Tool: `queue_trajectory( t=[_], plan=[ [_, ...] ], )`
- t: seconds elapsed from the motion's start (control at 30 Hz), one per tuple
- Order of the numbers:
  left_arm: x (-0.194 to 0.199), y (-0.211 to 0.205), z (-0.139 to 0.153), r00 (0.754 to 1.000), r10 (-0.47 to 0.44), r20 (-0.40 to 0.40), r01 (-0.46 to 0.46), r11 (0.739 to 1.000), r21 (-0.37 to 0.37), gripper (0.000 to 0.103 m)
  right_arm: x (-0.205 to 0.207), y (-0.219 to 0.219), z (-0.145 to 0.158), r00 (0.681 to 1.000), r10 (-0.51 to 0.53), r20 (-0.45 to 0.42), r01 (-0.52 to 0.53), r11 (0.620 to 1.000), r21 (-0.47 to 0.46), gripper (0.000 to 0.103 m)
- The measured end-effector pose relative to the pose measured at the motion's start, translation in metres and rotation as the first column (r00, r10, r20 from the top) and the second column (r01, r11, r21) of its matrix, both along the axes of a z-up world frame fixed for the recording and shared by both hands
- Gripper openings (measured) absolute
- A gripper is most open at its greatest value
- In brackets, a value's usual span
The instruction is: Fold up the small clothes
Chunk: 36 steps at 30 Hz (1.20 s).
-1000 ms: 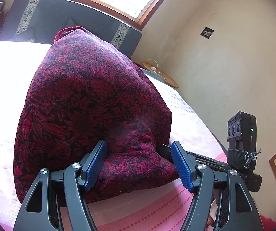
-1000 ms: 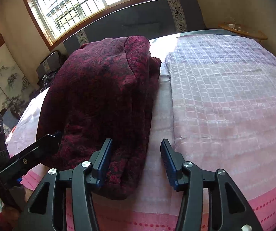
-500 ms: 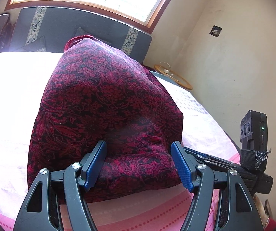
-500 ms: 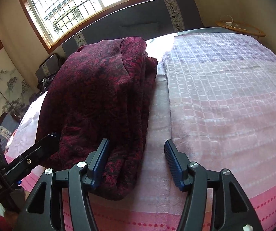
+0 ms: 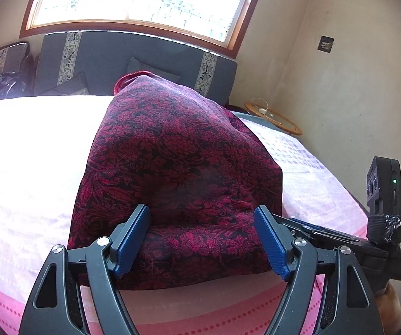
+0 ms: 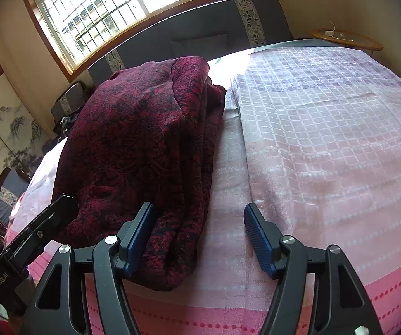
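We hold the left gripper (image 5: 201, 240) and right gripper (image 6: 197, 240) wide at the folded dark-red floral cloth (image 5: 178, 173); next, we probably smooth it.

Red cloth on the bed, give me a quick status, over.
Left gripper open. Right gripper open, empty. Red cloth folded on the bedspread. Nothing in the way.

"GenRobot.AI" is printed in white on the black body of the left gripper (image 6: 13, 256), seen low and left of the right gripper's (image 6: 199, 240) fingers.
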<state>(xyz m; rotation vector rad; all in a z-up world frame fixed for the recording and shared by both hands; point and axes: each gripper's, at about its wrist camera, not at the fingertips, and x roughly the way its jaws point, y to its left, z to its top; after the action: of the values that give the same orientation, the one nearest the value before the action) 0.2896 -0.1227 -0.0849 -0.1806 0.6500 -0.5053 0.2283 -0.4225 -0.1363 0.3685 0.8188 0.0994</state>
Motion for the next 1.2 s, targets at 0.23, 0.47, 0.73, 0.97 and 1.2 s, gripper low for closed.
queue_trajectory(
  t=[0.23,0.47,0.73,0.97,1.2],
  plan=[
    [-0.006,0.056,0.030,0.998,-0.029,0.054,0.036,0.988,-0.148,0.092,-0.001,-0.004,-0.001,1.000,0.012,0.002,-0.012,0.999,0.040,0.066],
    [0.071,0.110,0.018,0.971,-0.167,-0.170,0.108,0.945,-0.310,0.092,-0.006,-0.028,0.007,0.997,0.046,0.063,-0.059,0.976,0.208,0.067],
    [0.125,0.092,-0.010,0.918,-0.292,-0.268,0.209,0.931,-0.301,0.092,0.044,-0.045,0.008,0.995,0.096,0.027,-0.100,0.938,0.333,0.071],
    [0.157,0.095,-0.023,0.879,-0.343,-0.331,0.188,0.888,-0.419,0.092,0.082,-0.048,-0.008,0.989,0.146,-0.022,-0.123,0.899,0.420,0.073],
    [0.183,0.097,-0.038,0.840,-0.383,-0.385,0.157,0.850,-0.503,0.092,0.100,-0.037,-0.008,0.973,0.231,-0.014,-0.202,0.877,0.436,0.074]
  ],
)
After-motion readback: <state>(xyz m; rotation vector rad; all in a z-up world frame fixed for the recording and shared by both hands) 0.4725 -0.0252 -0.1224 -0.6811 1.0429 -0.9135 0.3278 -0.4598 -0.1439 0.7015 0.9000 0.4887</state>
